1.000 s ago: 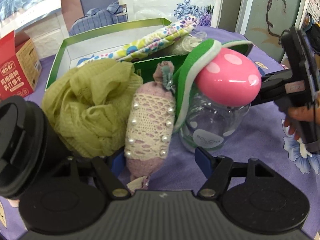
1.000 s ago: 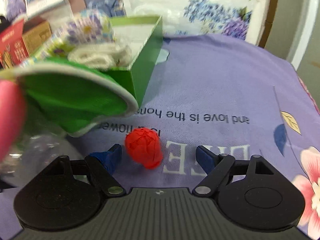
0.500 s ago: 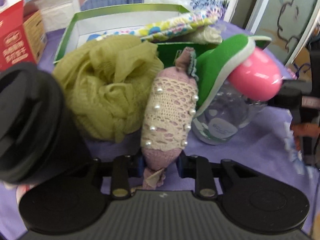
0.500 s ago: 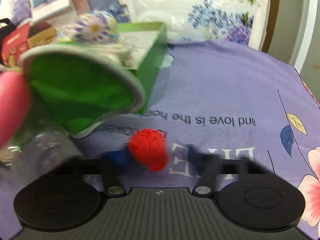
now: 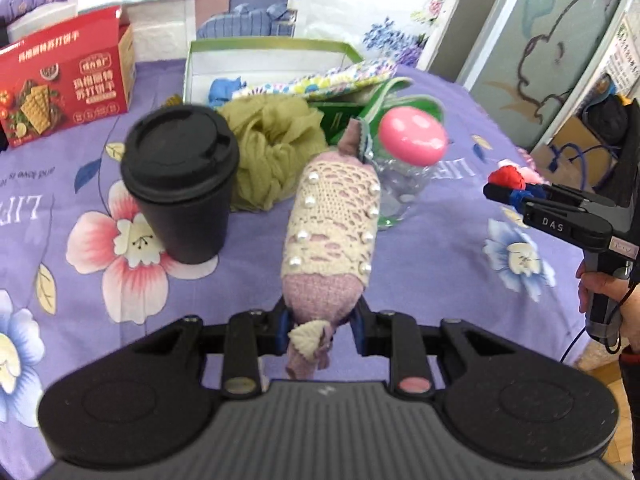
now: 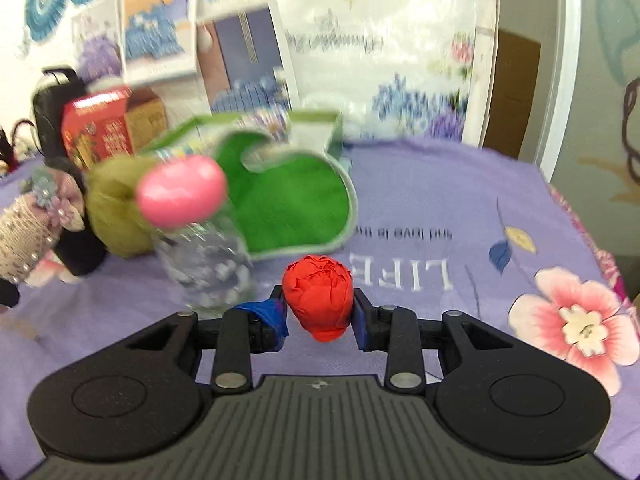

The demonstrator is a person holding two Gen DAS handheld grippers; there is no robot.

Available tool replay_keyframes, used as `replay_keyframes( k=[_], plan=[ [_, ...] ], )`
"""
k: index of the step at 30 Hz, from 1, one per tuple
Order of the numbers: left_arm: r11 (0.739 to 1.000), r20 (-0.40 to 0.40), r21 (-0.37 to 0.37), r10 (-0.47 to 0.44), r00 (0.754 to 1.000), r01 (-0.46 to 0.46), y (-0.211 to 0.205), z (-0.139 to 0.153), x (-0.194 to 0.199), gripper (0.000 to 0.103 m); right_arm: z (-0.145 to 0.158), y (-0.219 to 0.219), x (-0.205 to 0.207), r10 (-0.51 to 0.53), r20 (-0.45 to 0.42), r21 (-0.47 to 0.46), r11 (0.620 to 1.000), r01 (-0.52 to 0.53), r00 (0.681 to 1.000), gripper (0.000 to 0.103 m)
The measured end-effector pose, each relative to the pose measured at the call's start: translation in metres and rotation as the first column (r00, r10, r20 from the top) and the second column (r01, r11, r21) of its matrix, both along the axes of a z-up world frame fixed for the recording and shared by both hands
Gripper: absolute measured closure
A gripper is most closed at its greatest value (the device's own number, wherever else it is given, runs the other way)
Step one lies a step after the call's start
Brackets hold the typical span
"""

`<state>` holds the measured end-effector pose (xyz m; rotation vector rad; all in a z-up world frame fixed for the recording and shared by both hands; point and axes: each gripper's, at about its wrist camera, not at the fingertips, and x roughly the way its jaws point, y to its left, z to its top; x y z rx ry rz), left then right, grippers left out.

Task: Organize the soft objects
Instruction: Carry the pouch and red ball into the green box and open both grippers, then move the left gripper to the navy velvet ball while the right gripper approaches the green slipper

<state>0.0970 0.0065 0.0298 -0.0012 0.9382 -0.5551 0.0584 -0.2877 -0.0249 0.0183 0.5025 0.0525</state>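
My left gripper (image 5: 320,322) is shut on a pink knitted pouch with cream lace and pearls (image 5: 332,232), held above the purple cloth. My right gripper (image 6: 318,312) is shut on a red fabric rose (image 6: 318,294); it also shows in the left wrist view (image 5: 507,178). A green open box (image 5: 272,46) at the back holds a floral cloth (image 5: 340,78) and a blue item (image 5: 224,88). An olive mesh pouf (image 5: 272,152) and a green felt piece (image 6: 288,204) lie by the box.
A black lidded cup (image 5: 180,180) stands left of the pouch. A clear bottle with a pink cap (image 5: 408,148) stands behind it. A red snack box (image 5: 64,80) is at the back left. The flowered purple tablecloth (image 5: 440,264) covers the table.
Both grippers closed on their objects and lifted them: the left raised the lace pouch up and back, the right closed on the red rose and raised it off the cloth.
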Motion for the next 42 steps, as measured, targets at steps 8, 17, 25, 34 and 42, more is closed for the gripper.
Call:
replay_keyframes(
  k=[8, 17, 25, 34, 42],
  plan=[
    [1.0, 0.123, -0.023, -0.017, 0.992, 0.02, 0.002, 0.061, 0.029, 0.078, 0.065, 0.014, 0.034, 0.063, 0.124, -0.011, 0.998, -0.062, 0.99, 0.087],
    [0.999, 0.252, 0.039, -0.006, 0.968, -0.004, -0.036, 0.12, 0.175, 0.078, 0.117, 0.026, 0.167, 0.123, 0.122, -0.039, 0.992, -0.119, 0.985, 0.087],
    [0.989, 0.234, 0.133, -0.09, 0.968, 0.06, -0.066, 0.095, 0.263, 0.072, 0.093, 0.045, 0.251, 0.224, 0.005, -0.014, 0.974, -0.224, 0.975, 0.084],
    [0.989, 0.161, 0.142, -0.07, 0.984, 0.047, -0.068, 0.059, 0.279, 0.037, 0.075, 0.061, 0.269, 0.182, -0.067, -0.06, 0.981, -0.186, 0.981, 0.071],
    [0.988, 0.185, 0.153, -0.042, 0.982, 0.014, -0.053, 0.073, 0.248, 0.037, 0.087, 0.054, 0.242, 0.162, -0.068, -0.071, 0.983, -0.167, 0.984, 0.062]
  ],
)
